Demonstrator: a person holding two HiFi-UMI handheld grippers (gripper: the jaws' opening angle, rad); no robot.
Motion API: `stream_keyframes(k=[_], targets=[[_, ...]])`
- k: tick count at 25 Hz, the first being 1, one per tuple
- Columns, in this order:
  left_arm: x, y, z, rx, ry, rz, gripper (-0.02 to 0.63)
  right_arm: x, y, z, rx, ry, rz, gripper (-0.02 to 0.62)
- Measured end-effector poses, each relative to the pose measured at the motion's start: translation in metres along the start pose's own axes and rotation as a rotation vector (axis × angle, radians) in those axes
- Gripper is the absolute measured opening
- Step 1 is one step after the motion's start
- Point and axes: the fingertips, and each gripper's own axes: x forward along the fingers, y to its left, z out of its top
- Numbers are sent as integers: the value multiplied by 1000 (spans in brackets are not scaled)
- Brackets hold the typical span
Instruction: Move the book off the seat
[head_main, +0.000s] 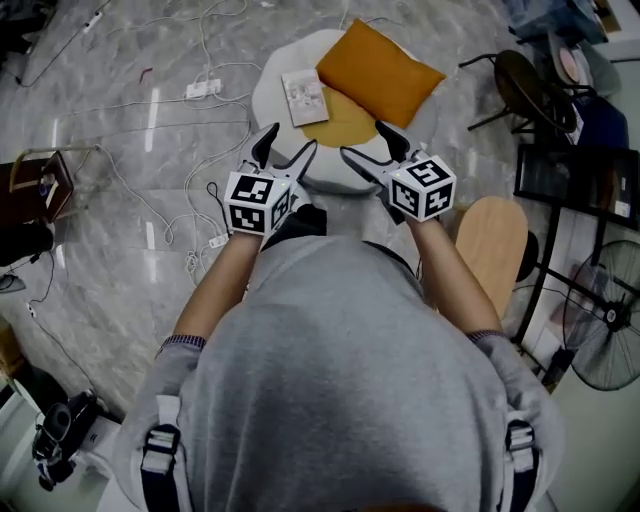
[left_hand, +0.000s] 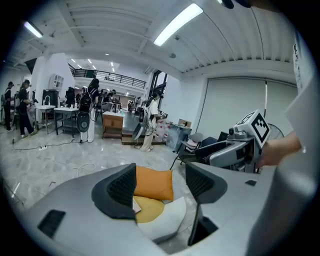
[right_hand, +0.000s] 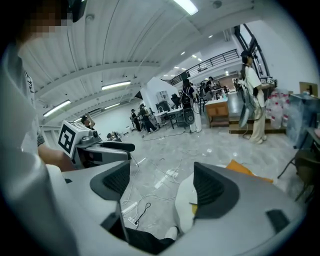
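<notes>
A thin pale book (head_main: 304, 97) lies on the left part of a white round seat (head_main: 275, 95) with a yellow middle (head_main: 340, 126). An orange cushion (head_main: 380, 72) rests on the seat's far right. Both grippers hover over the seat's near edge, short of the book. My left gripper (head_main: 284, 148) is open and holds nothing. My right gripper (head_main: 366, 142) is open too and empty. In the left gripper view the cushion (left_hand: 154, 183) and the seat (left_hand: 165, 222) show between the jaws, and only a corner of the book (left_hand: 136, 205) peeks out. The right gripper view shows the seat's edge (right_hand: 185, 202).
Cables and a power strip (head_main: 202, 89) trail over the marble floor left of the seat. A wooden stool (head_main: 493, 247), a black chair (head_main: 530, 92) and a standing fan (head_main: 605, 320) stand at the right. A dark wooden box (head_main: 40, 185) sits at the left.
</notes>
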Motion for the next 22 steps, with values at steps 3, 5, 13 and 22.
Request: stream_keyframes(k=[3, 5, 13, 22], targets=[[20, 27, 5, -5, 20, -16, 327, 22, -14, 12, 14, 1, -25, 416], [31, 39, 8, -12, 33, -24, 327, 33, -25, 16, 29, -1, -45, 416], [92, 55, 7, -39, 82, 2, 327, 57, -91, 21, 71, 13, -44, 416], [168, 73, -26, -177, 142, 103, 327, 98, -164, -1, 85, 111, 71, 416]])
